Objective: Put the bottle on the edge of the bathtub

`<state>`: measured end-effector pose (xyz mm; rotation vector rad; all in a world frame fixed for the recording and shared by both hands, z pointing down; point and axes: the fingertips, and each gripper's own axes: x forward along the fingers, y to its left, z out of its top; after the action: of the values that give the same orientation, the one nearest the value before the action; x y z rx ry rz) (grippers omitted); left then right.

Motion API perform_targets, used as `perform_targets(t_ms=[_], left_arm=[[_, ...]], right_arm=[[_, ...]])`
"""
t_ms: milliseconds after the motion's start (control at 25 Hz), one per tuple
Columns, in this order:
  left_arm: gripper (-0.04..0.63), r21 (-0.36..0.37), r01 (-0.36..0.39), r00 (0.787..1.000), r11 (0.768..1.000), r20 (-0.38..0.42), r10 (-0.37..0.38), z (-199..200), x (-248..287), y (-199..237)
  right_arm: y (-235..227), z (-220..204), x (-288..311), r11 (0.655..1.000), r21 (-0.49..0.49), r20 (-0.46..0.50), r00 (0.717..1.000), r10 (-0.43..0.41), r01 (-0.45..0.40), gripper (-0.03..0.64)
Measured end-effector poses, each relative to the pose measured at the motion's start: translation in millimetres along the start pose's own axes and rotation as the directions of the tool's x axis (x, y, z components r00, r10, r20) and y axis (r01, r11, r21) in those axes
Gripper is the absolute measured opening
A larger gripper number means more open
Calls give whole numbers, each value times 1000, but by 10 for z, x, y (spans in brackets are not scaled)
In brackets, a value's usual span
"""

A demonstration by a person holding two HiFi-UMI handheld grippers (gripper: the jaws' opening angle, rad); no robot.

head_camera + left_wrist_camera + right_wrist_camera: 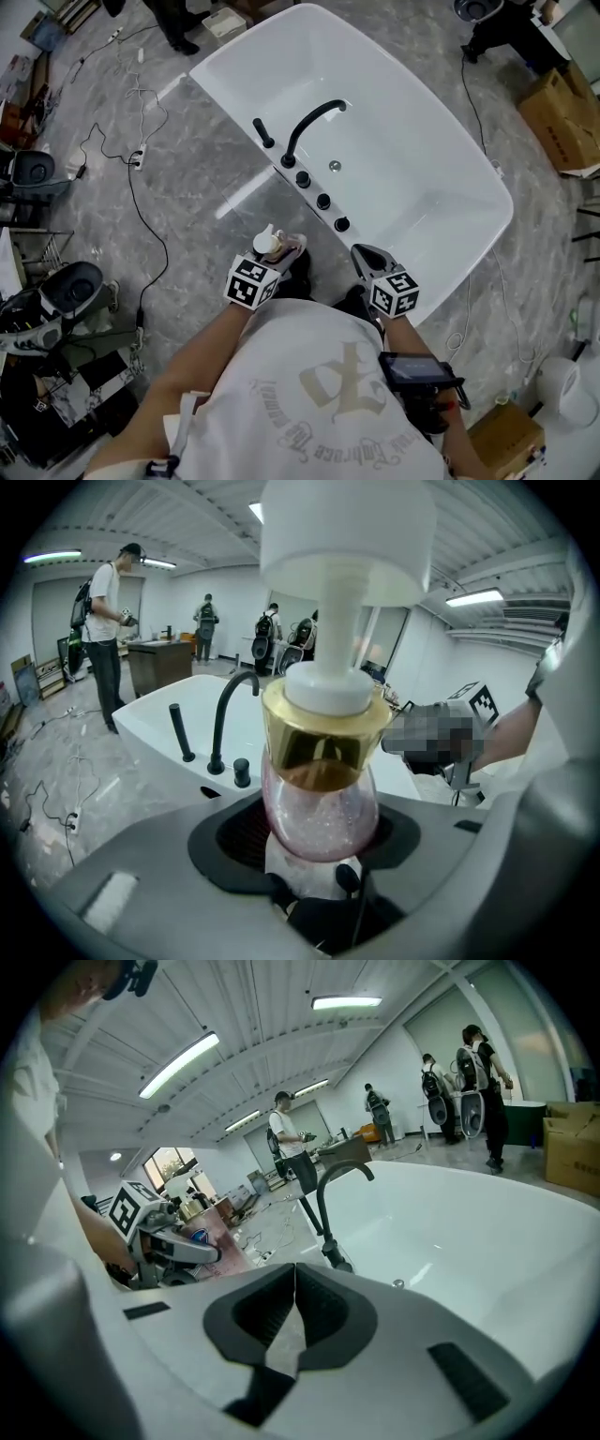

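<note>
The left gripper has its fingers clamped on the round lower body of the bottle, a pink glittery pump bottle with a gold collar and white pump head, roughly upright over the grey floor, just short of the near rim of the white bathtub, close to the black faucet and knobs. Beside it, the right gripper has its fingers closed together on nothing
</note>
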<state>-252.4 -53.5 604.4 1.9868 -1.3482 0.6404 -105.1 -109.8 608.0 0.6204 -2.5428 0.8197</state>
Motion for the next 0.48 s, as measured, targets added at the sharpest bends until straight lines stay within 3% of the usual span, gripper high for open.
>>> perform_targets(t_ms=[480], left_arm=[[219, 87, 84, 996, 993, -50, -80, -136, 154, -66]], right_arm=[[-3, -78, -203, 994, 31, 52, 993, -108, 106, 6]])
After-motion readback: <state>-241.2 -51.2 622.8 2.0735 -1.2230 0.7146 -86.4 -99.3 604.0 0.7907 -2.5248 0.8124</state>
